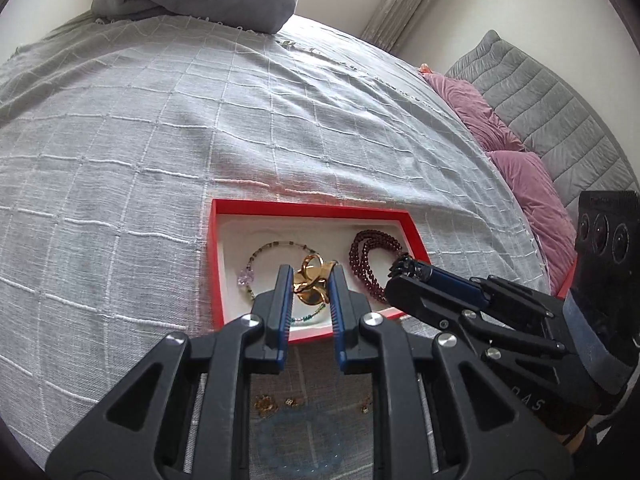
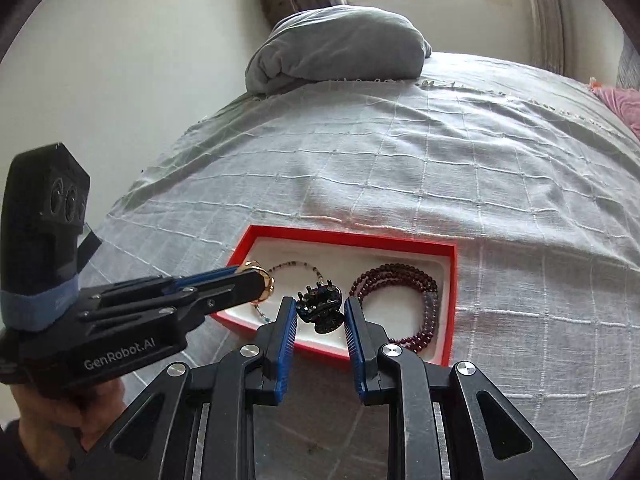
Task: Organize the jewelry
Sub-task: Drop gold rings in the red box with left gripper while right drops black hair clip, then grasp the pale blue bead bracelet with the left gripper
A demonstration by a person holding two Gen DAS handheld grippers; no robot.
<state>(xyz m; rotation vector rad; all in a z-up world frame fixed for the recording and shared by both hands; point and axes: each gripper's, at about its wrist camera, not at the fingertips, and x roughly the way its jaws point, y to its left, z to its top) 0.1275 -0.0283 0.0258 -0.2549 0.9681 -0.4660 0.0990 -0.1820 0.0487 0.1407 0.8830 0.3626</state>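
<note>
Inspection of the red tray (image 1: 215, 264): a dark red bead strand (image 1: 370, 258) lies coiled at its right end and a thin beaded bracelet (image 1: 264, 252) with a pale purple stone lies at its left end. Both count as sorted.

Your left gripper (image 1: 309, 280) is nearly closed, its jaws pinching a gold ornament (image 1: 310, 284) above the tray's left half. Your right gripper (image 2: 320, 308) is likewise narrowly set and clamps a black rhinestone clip (image 2: 321, 309) above the tray's middle. Neither piece has been set down in the tray, so both placements remain outstanding, in my judgement.

Further work is left: on the grey bedspread (image 1: 140, 140) just in front of the tray lie small gold pieces (image 1: 266, 403) and a pale blue ring-shaped item (image 1: 298, 442), the latter too blurred to identify.

Only the left wrist view shows those loose items, along with the pink cushions (image 1: 516, 176) far right of the tray. Only the right wrist view shows your hand (image 2: 60, 408) on the left tool and the clip's stones clearly
</note>
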